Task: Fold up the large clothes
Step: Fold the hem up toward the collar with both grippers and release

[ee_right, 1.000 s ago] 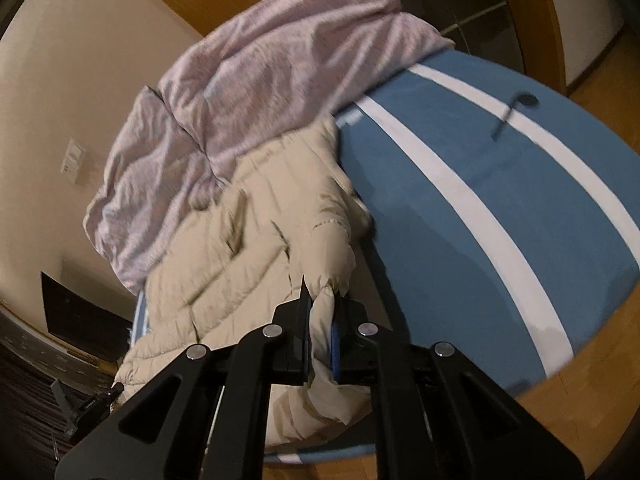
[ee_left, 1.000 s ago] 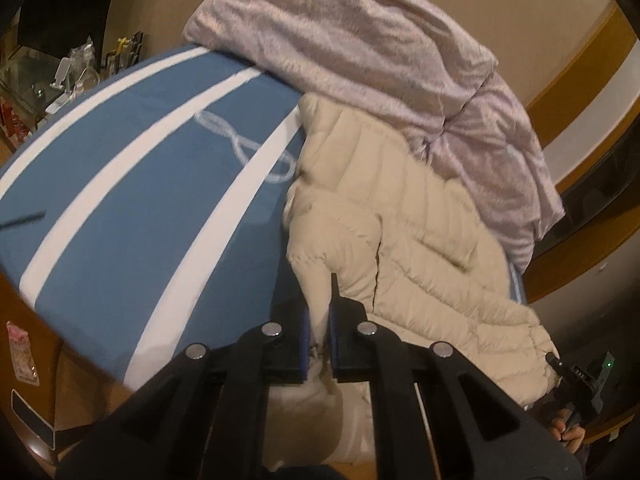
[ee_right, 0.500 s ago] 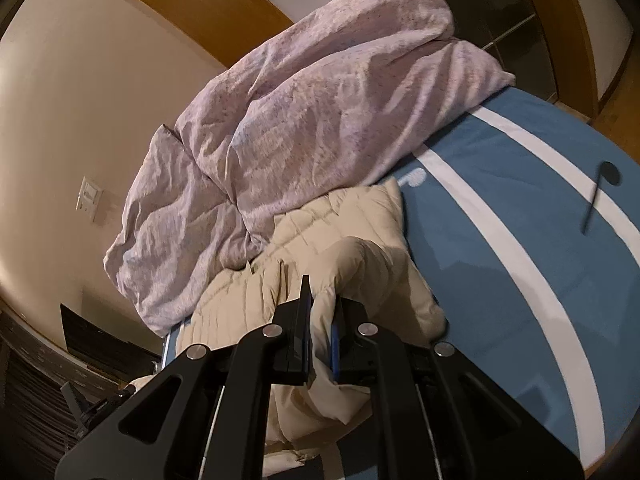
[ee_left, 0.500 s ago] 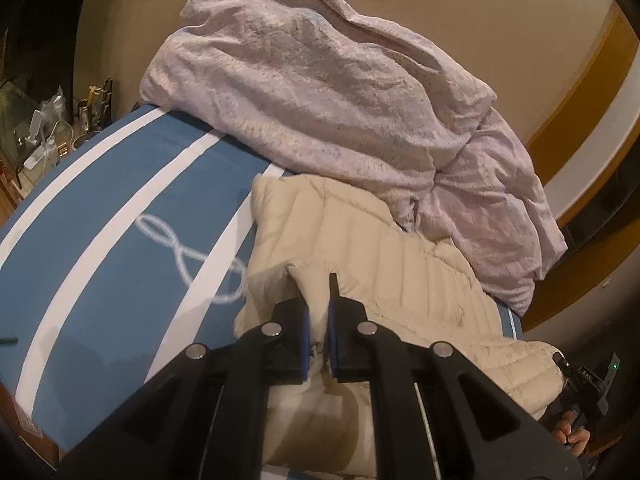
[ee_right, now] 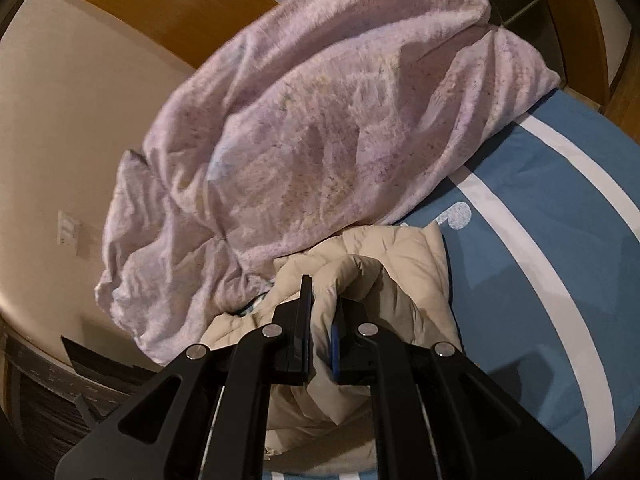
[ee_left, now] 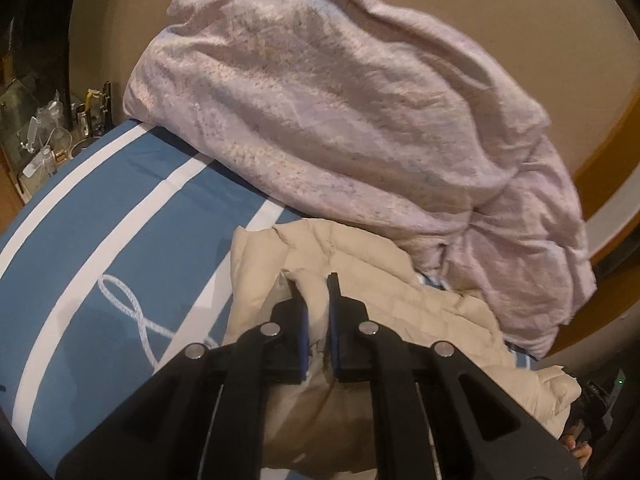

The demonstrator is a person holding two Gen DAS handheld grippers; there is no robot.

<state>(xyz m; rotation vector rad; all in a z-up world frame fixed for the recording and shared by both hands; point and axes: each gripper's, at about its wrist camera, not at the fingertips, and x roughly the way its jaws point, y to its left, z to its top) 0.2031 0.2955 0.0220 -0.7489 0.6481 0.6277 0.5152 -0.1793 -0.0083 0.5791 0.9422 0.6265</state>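
A cream quilted puffer jacket [ee_left: 400, 280] lies on a blue bed sheet with white stripes [ee_left: 100, 240]. My left gripper [ee_left: 316, 292] is shut on a fold of the jacket's near edge. In the right wrist view the same jacket [ee_right: 408, 264] is bunched up, and my right gripper [ee_right: 322, 300] is shut on another fold of it. Both held edges are lifted and carried over the rest of the jacket, toward the far side of the bed.
A big crumpled pink duvet [ee_left: 360, 100] is piled at the far side against the wall, touching the jacket; it also shows in the right wrist view [ee_right: 320, 120]. A cluttered shelf with bottles [ee_left: 48, 132] stands at the left. The blue sheet [ee_right: 560, 260] stretches to the right.
Both grippers have carried the jacket's near edge forward toward the duvet, folding it over itself. The jacket now looks shorter and more bunched. Both grips held.
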